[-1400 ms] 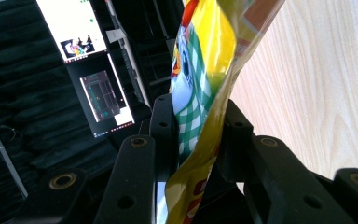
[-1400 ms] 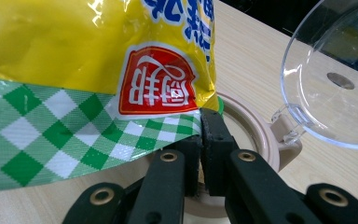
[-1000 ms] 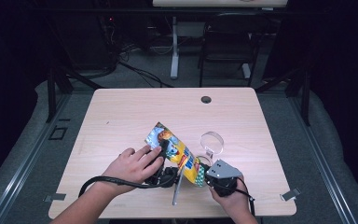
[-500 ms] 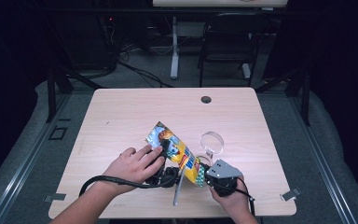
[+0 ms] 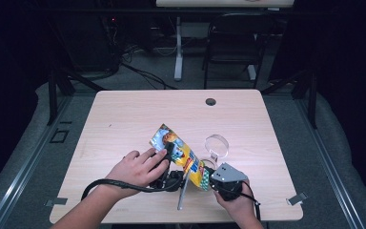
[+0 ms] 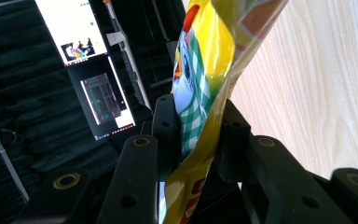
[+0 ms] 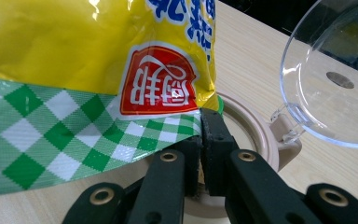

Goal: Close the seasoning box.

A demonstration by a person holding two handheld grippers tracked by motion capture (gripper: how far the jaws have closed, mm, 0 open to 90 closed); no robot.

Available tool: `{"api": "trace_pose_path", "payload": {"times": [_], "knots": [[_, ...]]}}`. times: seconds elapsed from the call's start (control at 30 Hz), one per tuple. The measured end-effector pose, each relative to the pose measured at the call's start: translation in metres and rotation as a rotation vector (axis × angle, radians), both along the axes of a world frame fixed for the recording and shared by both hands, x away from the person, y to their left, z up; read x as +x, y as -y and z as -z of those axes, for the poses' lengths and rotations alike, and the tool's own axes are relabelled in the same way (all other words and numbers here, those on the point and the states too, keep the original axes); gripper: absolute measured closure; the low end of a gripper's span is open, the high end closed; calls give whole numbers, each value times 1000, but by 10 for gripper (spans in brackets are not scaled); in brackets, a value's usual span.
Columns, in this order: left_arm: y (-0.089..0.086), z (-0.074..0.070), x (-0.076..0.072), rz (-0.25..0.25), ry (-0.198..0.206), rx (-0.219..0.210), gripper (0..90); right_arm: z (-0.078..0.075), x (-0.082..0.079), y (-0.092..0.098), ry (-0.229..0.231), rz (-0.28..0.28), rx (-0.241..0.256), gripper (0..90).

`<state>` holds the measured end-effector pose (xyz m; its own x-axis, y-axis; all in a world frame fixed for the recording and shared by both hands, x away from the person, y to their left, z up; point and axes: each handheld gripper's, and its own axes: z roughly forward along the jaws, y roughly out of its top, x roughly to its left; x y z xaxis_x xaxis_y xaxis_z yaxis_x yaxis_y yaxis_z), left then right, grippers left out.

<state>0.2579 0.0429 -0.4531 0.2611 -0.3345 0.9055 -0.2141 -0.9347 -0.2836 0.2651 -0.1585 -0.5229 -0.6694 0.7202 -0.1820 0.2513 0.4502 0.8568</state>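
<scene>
Diagonally across the table, snack bag point(image 5: 178, 152), long axis far-left to near-right, left gripper point(image 6: 198, 140) and right gripper point(image 7: 200, 140) both clamped on it

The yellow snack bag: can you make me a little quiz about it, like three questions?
1. True or false: the left gripper has its jaws closed on the snack bag.
2. What pattern runs along the bag edge that the right gripper pinches? A) red stripes B) green and white checks C) blue dots
3. Fill in: just beyond the right gripper sits a beige container with a clear ____ hinged open.

Key
1. True; the bag passes between its two jaws.
2. B
3. lid
</scene>
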Motion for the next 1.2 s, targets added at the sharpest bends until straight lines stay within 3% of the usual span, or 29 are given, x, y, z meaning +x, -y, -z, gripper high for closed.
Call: {"api": "trace_pose_path", "payload": {"times": [0.97,1.2], "knots": [[2,-2,-1,4,-6,4,757,0,0,0,-1,4,0,871],[4,-3,-2,12,7,17,760,0,0,0,1,5,-2,871]]}}
